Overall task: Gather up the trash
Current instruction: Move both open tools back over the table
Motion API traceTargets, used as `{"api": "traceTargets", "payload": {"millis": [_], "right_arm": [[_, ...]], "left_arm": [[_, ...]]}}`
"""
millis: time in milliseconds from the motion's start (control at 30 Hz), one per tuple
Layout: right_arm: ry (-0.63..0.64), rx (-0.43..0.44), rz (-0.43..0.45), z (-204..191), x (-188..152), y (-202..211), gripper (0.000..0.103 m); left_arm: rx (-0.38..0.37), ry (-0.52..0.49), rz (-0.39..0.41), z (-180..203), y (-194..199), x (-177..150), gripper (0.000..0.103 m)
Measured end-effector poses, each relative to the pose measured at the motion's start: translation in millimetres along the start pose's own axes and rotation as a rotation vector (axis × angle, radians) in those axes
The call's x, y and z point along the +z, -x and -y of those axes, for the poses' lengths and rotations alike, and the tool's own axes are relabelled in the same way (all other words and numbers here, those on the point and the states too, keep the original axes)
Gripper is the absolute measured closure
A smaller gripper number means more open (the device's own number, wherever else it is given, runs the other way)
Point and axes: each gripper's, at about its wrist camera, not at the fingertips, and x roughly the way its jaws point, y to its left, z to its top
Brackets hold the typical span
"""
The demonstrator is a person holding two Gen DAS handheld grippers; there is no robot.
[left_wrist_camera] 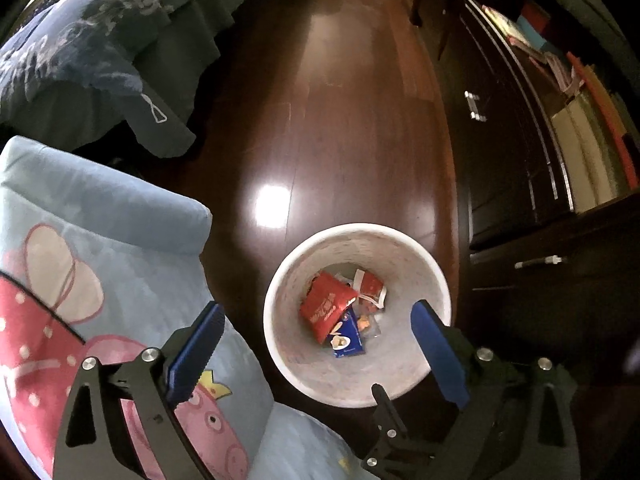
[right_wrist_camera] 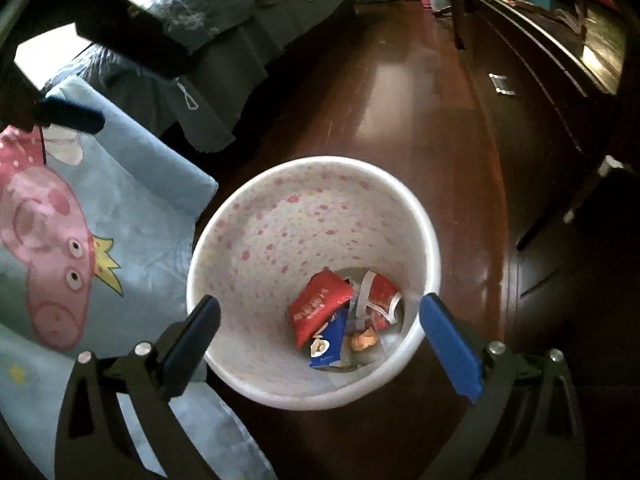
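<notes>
A white bin (left_wrist_camera: 400, 248) with pink speckles stands on the dark wood floor. At its bottom lie a red snack packet (left_wrist_camera: 326, 306), a blue packet (left_wrist_camera: 348, 338) and a red-and-white wrapper (left_wrist_camera: 370, 288). My left gripper (left_wrist_camera: 316, 308) hangs above the bin, open, with nothing between its blue pads. In the right wrist view the same bin (right_wrist_camera: 280, 232) holds the red packet (right_wrist_camera: 318, 306), the blue packet (right_wrist_camera: 328, 338), the wrapper (right_wrist_camera: 380, 300) and a small tan scrap (right_wrist_camera: 363, 338). My right gripper (right_wrist_camera: 320, 301) is open and empty over it.
A light blue cushion with a pink cartoon pig (left_wrist_camera: 100, 260) lies left of the bin, touching its side. A bed with a blue quilt (left_wrist_camera: 80, 40) is beyond it. A dark cabinet with metal handles (left_wrist_camera: 500, 160) runs along the right. Wood floor (left_wrist_camera: 320, 100) stretches ahead.
</notes>
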Motion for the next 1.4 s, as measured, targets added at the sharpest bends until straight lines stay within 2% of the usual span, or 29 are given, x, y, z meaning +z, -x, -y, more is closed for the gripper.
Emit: {"api": "traceTargets", "payload": {"millis": [167, 267, 533, 667, 733, 900, 1100, 1267, 1333, 1400], "right_arm": [[0.008, 0.012, 0.032, -18, 15, 43, 0.003], [0.064, 0.017, 0.092, -42, 23, 87, 0.003], [0.208, 0.015, 0.198, -109, 22, 188, 0.003], [0.290, 0.037, 0.253, -150, 15, 227, 0.003], [0.326, 0.056, 0.263, -170, 9, 241, 0.003], [0.448, 0.128, 0.249, -226, -13, 253, 0.003], [0.503, 0.254, 0.235, -283, -34, 252, 0.003], [0.589, 0.307, 0.193, -337, -50, 243, 0.003], [0.639, 0.316, 0.161, -362, -57, 235, 0.003], [0.687, 0.315, 0.135, -386, -62, 224, 0.003]], "left_arm": [[-0.031, 0.014, 0.072, -9, 48, -17, 0.009], [-0.047, 0.031, 0.136, -19, 91, -37, 0.009], [-0.087, 0.142, 0.342, -78, 198, -126, 0.004], [-0.043, 0.169, 0.445, -109, 234, -175, 0.004], [-0.021, 0.186, 0.468, -125, 245, -195, 0.004], [0.028, 0.278, 0.519, -179, 266, -252, 0.004], [0.102, 0.414, 0.579, -253, 282, -324, 0.004], [0.204, 0.518, 0.604, -315, 279, -381, 0.004], [0.209, 0.539, 0.592, -335, 275, -396, 0.004], [0.182, 0.550, 0.572, -354, 270, -411, 0.004]]}}
